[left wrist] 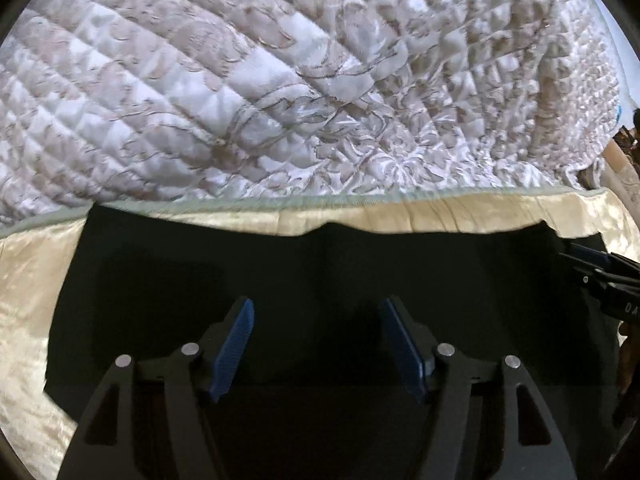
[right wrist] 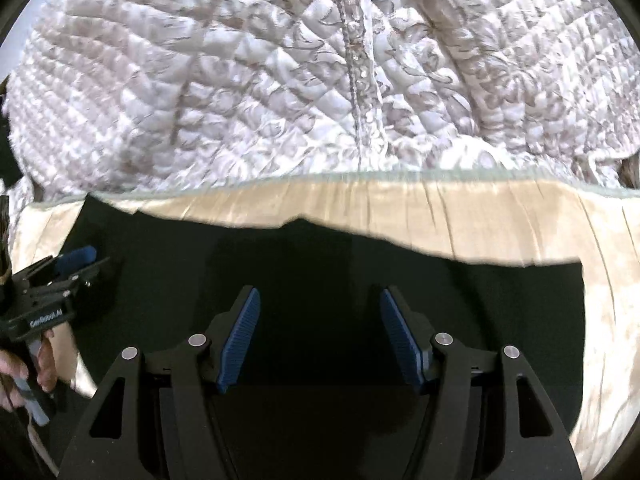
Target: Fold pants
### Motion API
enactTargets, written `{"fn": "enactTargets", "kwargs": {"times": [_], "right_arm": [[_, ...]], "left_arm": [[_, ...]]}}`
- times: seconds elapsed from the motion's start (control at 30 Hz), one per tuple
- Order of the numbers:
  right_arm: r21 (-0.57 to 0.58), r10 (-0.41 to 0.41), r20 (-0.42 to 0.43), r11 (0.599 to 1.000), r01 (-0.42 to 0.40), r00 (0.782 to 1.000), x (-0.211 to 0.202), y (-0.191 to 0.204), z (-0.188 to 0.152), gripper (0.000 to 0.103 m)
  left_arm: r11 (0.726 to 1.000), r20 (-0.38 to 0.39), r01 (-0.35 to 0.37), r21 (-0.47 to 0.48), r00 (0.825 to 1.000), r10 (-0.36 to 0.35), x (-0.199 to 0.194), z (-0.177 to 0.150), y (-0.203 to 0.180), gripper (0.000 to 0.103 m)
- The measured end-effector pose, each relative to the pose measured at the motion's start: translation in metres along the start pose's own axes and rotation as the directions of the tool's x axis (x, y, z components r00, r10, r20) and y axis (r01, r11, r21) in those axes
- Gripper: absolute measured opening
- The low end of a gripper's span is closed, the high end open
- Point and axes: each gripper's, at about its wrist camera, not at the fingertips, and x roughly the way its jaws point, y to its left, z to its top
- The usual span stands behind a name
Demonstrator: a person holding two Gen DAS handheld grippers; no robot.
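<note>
Jaws: both wide apart, holding nothing; left gripper (left wrist: 316,344) and right gripper (right wrist: 320,336) sit low centre of their views, over dark cloth.
Quilt: pale quilted cover (left wrist: 280,80) fills the upper half of each view.
Sheet: cream satin band (right wrist: 480,216) across the middle, likely slippery beneath.
Pants: black pants (left wrist: 320,264) spread across the lower half, far edge (right wrist: 296,222) wavy; they look soft, limp and light.
Hold: judged best at that far edge or a corner, pinching both layers.
</note>
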Motion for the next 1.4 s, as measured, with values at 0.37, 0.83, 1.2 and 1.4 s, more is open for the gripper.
{"fn": "enactTargets", "kwargs": {"times": [0.37, 0.83, 1.2, 1.4], "right_arm": [[-0.125, -0.081, 0.014, 0.989, 0.082, 0.997, 0.022, 0.023, 0.008, 0.007], [-0.066, 0.111, 0.215, 0.993, -0.099, 0.97, -0.138, 0.035, -0.085, 0.005], [0.17, 0.101, 0.111, 0.978, -0.12, 0.989, -0.178, 0.019, -0.259, 0.0], [0.211, 0.06, 0.134, 0.974, -0.087, 0.989, -0.188, 0.006, -0.245, 0.005]], "left_arm": [[0.99, 0.03, -0.081, 0.12, 0.997, 0.078, 0.025, 0.006, -0.034, 0.006], [0.996, 0.246, 0.085, 0.008, 0.966, -0.084, -0.142, -0.066, -0.016, 0.004], [0.989, 0.105, 0.148, -0.029, 0.984, -0.144, -0.191, -0.228, -0.023, 0.004], [0.987, -0.002, 0.161, -0.005, 0.987, -0.161, -0.185, -0.262, -0.017, 0.002]]}}
